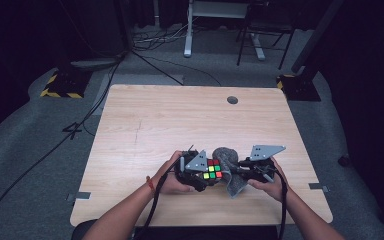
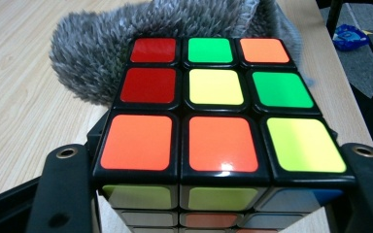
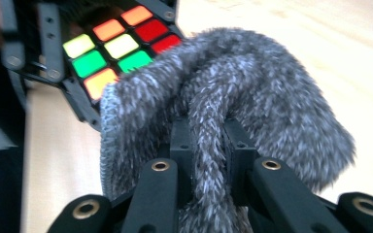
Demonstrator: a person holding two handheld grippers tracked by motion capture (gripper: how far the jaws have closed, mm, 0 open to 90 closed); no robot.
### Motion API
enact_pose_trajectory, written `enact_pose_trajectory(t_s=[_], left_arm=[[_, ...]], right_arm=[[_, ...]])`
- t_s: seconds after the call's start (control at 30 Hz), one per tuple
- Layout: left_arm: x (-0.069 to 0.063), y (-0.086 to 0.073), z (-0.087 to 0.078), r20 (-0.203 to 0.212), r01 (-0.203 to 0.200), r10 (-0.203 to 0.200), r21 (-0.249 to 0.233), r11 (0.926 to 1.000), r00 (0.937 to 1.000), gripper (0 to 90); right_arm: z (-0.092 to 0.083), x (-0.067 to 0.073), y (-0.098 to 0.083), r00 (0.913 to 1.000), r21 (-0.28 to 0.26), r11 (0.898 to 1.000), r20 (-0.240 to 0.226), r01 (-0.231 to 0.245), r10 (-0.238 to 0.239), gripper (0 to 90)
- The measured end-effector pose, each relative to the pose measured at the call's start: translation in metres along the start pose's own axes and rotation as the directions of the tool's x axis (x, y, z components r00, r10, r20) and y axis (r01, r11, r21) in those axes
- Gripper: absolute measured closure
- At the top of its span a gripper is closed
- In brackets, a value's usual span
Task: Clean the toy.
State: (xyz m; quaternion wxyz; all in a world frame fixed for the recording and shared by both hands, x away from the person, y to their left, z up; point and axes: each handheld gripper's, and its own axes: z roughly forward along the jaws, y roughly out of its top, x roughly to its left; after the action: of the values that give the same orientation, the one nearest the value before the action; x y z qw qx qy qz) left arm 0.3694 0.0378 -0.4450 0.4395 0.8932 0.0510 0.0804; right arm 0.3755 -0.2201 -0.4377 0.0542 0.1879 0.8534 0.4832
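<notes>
Hands (image 1: 172, 180) level, cube (image 1: 213, 169) against cloth (image 1: 230, 165)

Puzzle cube (image 2: 213, 121): three-by-three, black body, coloured stickers. Top face reads red, green, orange in the far row; red, yellow, green in the middle; orange, orange, yellow nearest. It sits level, lower centre of the left gripper view, and lower centre of the high view (image 1: 212, 169).

Grey shaggy cloth (image 3: 233, 102): fuzzy pile with a stitched hem, bunched and folded. It lies centre frame in the right gripper view, touching the cube's far edge, and just right of the cube in the high view (image 1: 228, 165).
</notes>
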Motion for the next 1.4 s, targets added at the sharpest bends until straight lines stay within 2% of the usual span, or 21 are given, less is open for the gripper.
enact_pose_trajectory(t_s=[0.03, 0.1, 0.17, 0.2, 0.23, 0.33, 0.47, 0.6, 0.73, 0.8, 0.9, 0.97, 1.0, 1.07, 1.13, 1.2, 1.33, 1.37, 1.4], left_arm=[[0.000, 0.000, 0.001, 0.002, -0.002, 0.002, 0.009, 1.0000, 1.0000, 32.9], [0.000, -0.001, 0.003, 0.006, 0.001, -0.002, 0.024, 0.9997, 1.0000, 32.6], [0.000, -0.001, 0.004, 0.006, -0.003, 0.003, 0.029, 0.9996, 1.0000, 31.6], [0.000, -0.001, 0.005, 0.013, -0.006, 0.006, 0.042, 0.9991, 0.9999, 32.6], [-0.001, -0.001, 0.006, 0.009, -0.018, 0.017, 0.050, 0.9986, 0.9998, 32.8], [-0.005, 0.000, 0.009, -0.007, -0.042, 0.042, 0.080, 0.9959, 0.9991, 33.2], [-0.004, 0.000, 0.007, -0.014, -0.042, 0.044, 0.073, 0.9964, 0.9990, 33.4], [-0.003, 0.001, 0.006, -0.021, -0.027, 0.028, 0.062, 0.9977, 0.9994, 33.5], [0.000, 0.002, 0.001, -0.025, -0.009, 0.010, 0.029, 0.9995, 0.9996, 33.6], [0.001, 0.004, -0.002, -0.037, -0.009, 0.009, 0.015, 0.9998, 0.9993, 33.6], [0.001, 0.005, -0.006, -0.032, -0.011, 0.011, 0.000, 0.9999, 0.9994, 33.6], [0.001, 0.005, -0.006, -0.039, -0.009, 0.009, -0.001, 1.0000, 0.9992, 33.6], [0.002, 0.004, -0.005, -0.031, -0.002, 0.002, -0.005, 1.0000, 0.9995, 33.6], [0.001, 0.004, -0.004, -0.035, -0.015, 0.016, 0.005, 0.9999, 0.9993, 33.6], [0.000, 0.004, -0.003, -0.023, -0.011, 0.011, 0.004, 0.9999, 0.9997, 33.6], [0.000, 0.004, -0.001, -0.030, -0.016, 0.017, 0.013, 0.9998, 0.9994, 33.6], [-0.001, 0.004, -0.001, -0.030, -0.017, 0.018, 0.016, 0.9997, 0.9994, 33.6], [0.000, 0.003, -0.003, -0.022, -0.007, 0.007, 0.003, 1.0000, 0.9997, 33.6], [0.000, 0.003, -0.003, -0.022, -0.005, 0.005, -0.001, 1.0000, 0.9998, 33.6]], right_arm=[[0.001, 0.001, 0.000, 1.0000, 0.006, 1.000, 0.003, 0.008, -0.008, 78.8], [0.002, 0.004, 0.001, 0.9995, -0.015, 1.000, -0.028, 0.010, -0.010, 78.8], [0.003, 0.007, 0.002, 0.9993, -0.012, 1.000, -0.022, 0.028, -0.029, 78.9], [0.003, 0.008, 0.002, 0.9987, -0.033, 0.999, -0.046, 0.019, -0.020, 79.0], [0.002, 0.009, 0.003, 0.9977, -0.051, 0.999, -0.066, 0.011, -0.014, 79.0], [0.002, 0.015, 0.008, 0.9965, -0.058, 0.997, -0.067, 0.045, -0.049, 79.0], [0.000, 0.018, 0.010, 0.9961, -0.075, 0.996, -0.067, 0.053, -0.058, 79.0], [-0.001, 0.020, 0.011, 0.9961, -0.060, 0.995, -0.036, 0.079, -0.081, 78.9], [0.004, 0.013, 0.003, 0.9989, -0.010, 0.999, -0.015, 0.043, -0.043, 78.8], [0.007, 0.008, -0.001, 0.9997, 0.019, 1.000, -0.004, 0.023, -0.023, 78.9], [0.011, 0.003, -0.006, 0.9999, 0.055, 0.998, 0.009, 0.005, -0.005, 78.9], [0.009, 0.003, -0.006, 1.0000, 0.037, 0.999, 0.008, 0.003, -0.003, 78.8], [0.007, 0.005, -0.003, 0.9999, 0.024, 1.000, 0.010, 0.012, -0.012, 78.8], [0.001, 0.011, 0.004, 0.9996, -0.034, 0.999, -0.017, 0.024, -0.025, 78.8], [-0.002, 0.017, 0.011, 0.9983, -0.058, 0.997, -0.018, 0.054, -0.055, 78.8], [-0.006, 0.023, 0.017, 0.9966, -0.091, 0.993, -0.023, 0.076, -0.079, 78.8], [-0.004, 0.024, 0.019, 0.9962, -0.072, 0.994, -0.001, 0.087, -0.087, 78.8], [0.000, 0.021, 0.016, 0.9961, -0.034, 0.996, 0.020, 0.087, -0.086, 78.8], [0.000, 0.021, 0.016, 0.9961, -0.034, 0.996, 0.020, 0.087, -0.086, 78.8]])
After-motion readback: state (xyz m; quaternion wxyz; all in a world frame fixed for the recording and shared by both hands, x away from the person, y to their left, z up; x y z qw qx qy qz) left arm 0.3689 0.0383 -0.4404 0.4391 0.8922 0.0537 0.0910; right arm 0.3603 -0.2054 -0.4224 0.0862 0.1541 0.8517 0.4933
